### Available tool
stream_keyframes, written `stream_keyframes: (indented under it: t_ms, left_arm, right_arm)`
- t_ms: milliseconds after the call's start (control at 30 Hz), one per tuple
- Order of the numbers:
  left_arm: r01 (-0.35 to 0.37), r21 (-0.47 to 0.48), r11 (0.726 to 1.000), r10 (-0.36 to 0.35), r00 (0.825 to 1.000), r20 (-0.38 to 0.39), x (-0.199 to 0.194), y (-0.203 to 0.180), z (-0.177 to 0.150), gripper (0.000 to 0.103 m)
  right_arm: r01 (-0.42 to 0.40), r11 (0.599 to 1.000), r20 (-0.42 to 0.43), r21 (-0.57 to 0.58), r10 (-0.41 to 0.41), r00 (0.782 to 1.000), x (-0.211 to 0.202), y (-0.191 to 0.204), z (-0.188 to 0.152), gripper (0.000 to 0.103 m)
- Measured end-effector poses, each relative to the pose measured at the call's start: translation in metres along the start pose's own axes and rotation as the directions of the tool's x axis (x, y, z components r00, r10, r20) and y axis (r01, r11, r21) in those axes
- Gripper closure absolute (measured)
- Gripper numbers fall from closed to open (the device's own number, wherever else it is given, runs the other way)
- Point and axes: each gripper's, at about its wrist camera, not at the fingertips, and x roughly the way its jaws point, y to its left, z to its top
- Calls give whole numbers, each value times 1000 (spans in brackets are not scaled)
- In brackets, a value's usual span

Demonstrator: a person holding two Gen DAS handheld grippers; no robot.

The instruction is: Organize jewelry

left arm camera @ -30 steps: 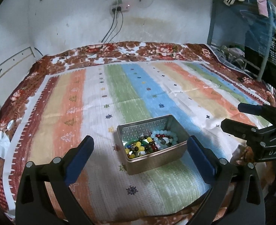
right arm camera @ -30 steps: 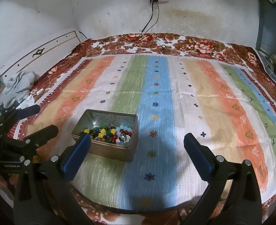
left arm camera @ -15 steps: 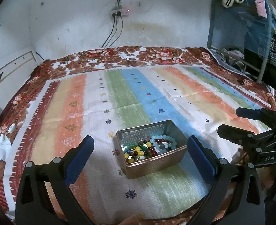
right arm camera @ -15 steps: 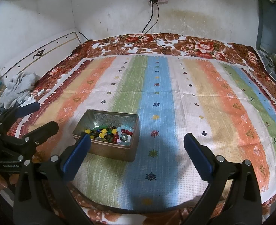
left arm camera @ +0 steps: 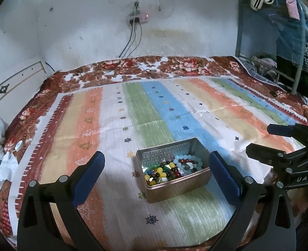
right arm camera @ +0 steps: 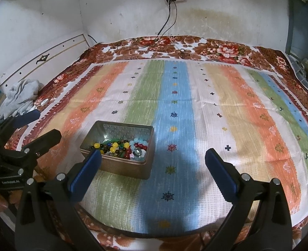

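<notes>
Both grippers are black frames with silver screws and blue pads on the fingers. The left gripper carries white "GenRobot.AI" lettering; the right gripper reads "DAS".

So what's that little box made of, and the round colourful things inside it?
The box looks like thin metal, a tin: its walls shine and mirror the light, with a stamped pattern inside and a coppery outside. The beads look like glass, stone or plastic; they are smooth and glossy with tiny highlights, some pale blue ones milky. Which one, the pictures can't settle.
</notes>
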Motion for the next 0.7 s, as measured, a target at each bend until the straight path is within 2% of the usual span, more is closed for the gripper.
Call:
stream_keyframes:
  t_ms: [700]
  left_arm:
    - [-2,-26,1000,3,1000,28,-5,3,4,6]
  right_arm:
    - [0,1000,1,9,0,1000,1,-1,-2,5]
